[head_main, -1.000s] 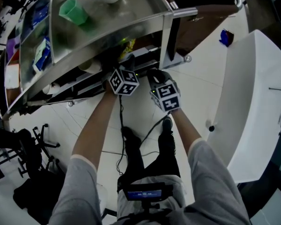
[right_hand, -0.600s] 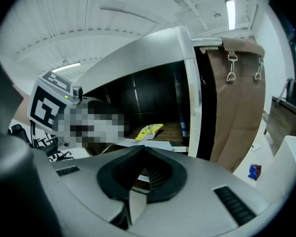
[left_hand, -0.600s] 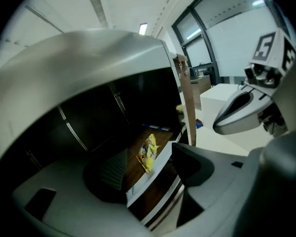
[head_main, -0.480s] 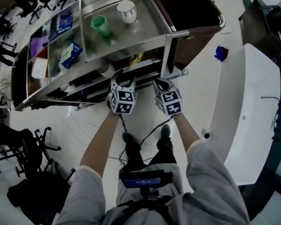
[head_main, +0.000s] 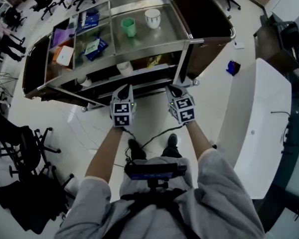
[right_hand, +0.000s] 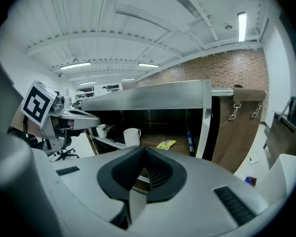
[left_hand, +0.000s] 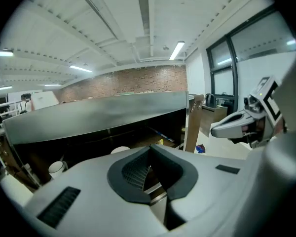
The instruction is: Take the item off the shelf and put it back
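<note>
Standing back from the steel cart (head_main: 167, 31), the person holds the left gripper (head_main: 124, 88) and the right gripper (head_main: 173, 88) side by side in the middle of the head view, both pointing at the cart. Each gripper's jaws are pressed together with nothing in them. So I think no item is out right now: it is either back in place or not picked up yet. All the things sit on the cart. A green cup (head_main: 128, 27) and a white cup (head_main: 152, 18) stand on the top shelf, near the top middle of the frame. On the lower shelf (head_main: 149, 76) a white mug (right_hand: 131, 136) stands near a yellow packet (right_hand: 165, 144), and a small mug (right_hand: 102, 130) stands further left. I cannot tell which one is the task's item. The lower shelf is dark, and in the head view the top shelf covers its back part. Each gripper's own grey body blocks the bottom of its view. The packets at the cart's left end are too small to name.
</note>
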`<state>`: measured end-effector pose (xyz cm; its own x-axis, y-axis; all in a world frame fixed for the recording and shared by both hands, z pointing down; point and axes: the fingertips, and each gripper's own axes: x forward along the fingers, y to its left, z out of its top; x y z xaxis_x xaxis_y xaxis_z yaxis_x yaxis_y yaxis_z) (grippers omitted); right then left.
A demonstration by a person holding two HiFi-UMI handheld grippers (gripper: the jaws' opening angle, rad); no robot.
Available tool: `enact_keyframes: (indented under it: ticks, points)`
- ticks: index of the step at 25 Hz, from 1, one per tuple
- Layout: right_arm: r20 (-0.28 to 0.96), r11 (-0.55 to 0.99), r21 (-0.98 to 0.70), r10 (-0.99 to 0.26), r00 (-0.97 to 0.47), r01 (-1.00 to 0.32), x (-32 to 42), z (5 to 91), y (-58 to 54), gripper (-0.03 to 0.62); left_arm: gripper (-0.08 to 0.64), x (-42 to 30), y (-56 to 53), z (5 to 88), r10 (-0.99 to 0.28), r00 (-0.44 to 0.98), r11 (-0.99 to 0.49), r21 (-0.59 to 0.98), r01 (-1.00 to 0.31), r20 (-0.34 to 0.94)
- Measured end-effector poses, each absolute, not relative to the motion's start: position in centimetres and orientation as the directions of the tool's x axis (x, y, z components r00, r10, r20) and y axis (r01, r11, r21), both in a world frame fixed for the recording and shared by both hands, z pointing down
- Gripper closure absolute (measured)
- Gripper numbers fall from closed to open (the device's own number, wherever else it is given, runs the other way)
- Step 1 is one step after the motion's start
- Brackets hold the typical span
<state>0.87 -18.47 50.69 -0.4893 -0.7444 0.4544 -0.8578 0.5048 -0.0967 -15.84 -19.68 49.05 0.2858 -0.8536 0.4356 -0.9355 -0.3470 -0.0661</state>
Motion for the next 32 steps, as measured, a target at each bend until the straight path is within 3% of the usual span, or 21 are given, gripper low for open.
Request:
enact_keyframes:
  ticks: [14,32]
  points:
    - [0.434,0.465,-0.112,-0.772,-0.464,-0.878,0.8,48.6,-13.7,0.583,0.553,-25.1,-11.2,46.2,-0.886,0.212,-0.212,0.048,-0.976,0.413]
    - [0.444,0.477,-0.114,-0.761,-0.474,-0.872,-0.3,49.0,-12.1,0.583,0.554,-28.7,-6.6,47.8,-0.888,0.173,-0.133,0.122,-0.984,0.427]
